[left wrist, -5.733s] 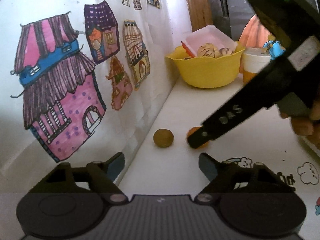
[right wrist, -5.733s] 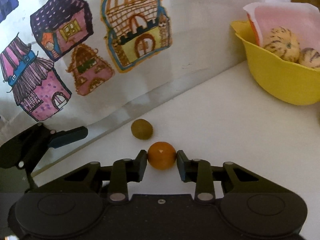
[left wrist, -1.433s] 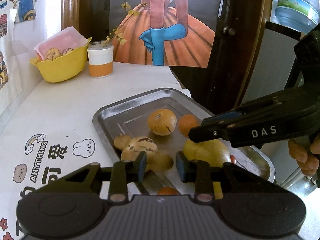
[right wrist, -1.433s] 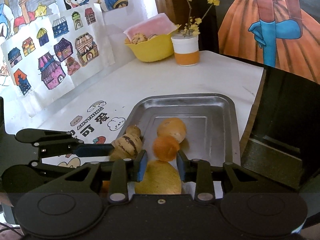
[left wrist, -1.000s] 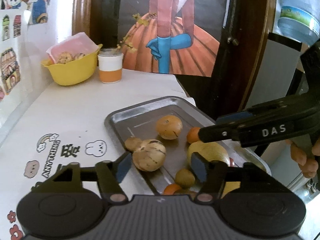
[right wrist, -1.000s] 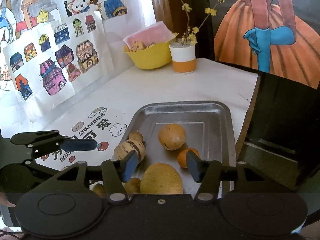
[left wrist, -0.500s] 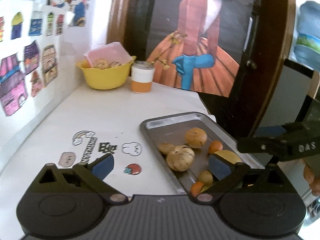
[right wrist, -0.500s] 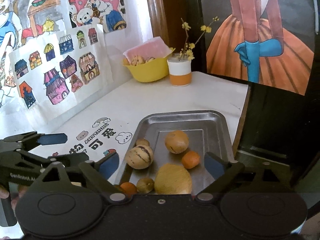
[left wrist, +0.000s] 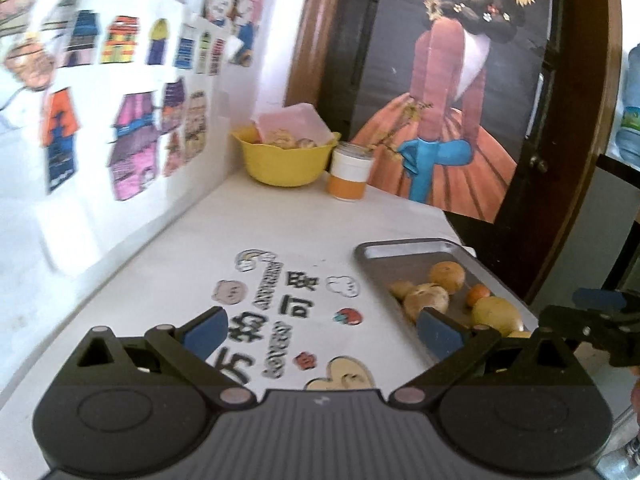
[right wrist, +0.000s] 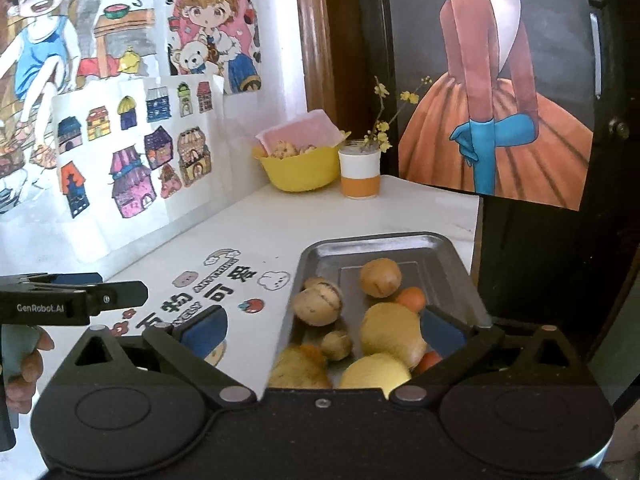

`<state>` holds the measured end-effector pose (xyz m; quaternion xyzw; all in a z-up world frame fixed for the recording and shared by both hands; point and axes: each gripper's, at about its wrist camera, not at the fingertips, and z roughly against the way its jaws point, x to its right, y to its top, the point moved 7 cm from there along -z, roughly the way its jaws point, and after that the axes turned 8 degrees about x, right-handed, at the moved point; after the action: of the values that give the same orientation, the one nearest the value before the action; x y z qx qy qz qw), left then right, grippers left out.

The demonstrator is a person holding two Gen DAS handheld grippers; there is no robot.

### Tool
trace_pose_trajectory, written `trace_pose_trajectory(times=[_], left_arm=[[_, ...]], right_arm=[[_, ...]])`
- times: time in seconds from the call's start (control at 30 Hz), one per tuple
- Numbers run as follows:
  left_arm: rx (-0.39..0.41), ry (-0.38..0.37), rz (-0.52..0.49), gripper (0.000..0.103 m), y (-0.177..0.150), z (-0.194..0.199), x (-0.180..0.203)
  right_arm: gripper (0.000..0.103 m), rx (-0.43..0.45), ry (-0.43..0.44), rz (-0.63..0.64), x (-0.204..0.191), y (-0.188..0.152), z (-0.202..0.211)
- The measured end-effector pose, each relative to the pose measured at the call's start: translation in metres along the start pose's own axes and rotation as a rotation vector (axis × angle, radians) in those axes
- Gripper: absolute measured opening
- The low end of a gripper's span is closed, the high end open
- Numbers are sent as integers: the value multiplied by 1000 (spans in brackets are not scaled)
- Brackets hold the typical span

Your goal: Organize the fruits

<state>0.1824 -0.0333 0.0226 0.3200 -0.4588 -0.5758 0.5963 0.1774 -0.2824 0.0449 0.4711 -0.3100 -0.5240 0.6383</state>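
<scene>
Resting fruit fills the metal tray [right wrist: 384,245] on the tabletop [right wrist: 280,224].
Left hand-held gripper [left wrist: 320,330] and right hand-held gripper [right wrist: 320,330] gape wide, empty; yellow bowl [right wrist: 298,172] at 12 o'clock holds striped fruit.

A white tabletop [right wrist: 280,224], printed with cartoon stickers and lettering [left wrist: 280,296], is set into a corner. The white wall [right wrist: 264,32] on the left is covered with children's drawings of coloured houses [right wrist: 132,160] and cartoon figures [right wrist: 212,28]. A dark wooden frame [right wrist: 316,40] is seen behind the table, and a large painting of a figure in an orange dress with blue gloves [right wrist: 500,112] is hung against a dark panel. Daylight is cast across the wall and tabletop. A water bottle [left wrist: 630,104] is glimpsed at the far right.
</scene>
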Motion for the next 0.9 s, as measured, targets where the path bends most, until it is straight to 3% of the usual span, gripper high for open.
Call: trace_pose_trajectory(times=[0.47, 0.9], left_arm=[[52, 71, 28, 102, -30, 46, -40], [58, 93, 35, 102, -59, 67, -61]], right_arm=[[102, 144, -54, -14, -58, -35, 41], [102, 181, -100, 22, -94, -73, 52]])
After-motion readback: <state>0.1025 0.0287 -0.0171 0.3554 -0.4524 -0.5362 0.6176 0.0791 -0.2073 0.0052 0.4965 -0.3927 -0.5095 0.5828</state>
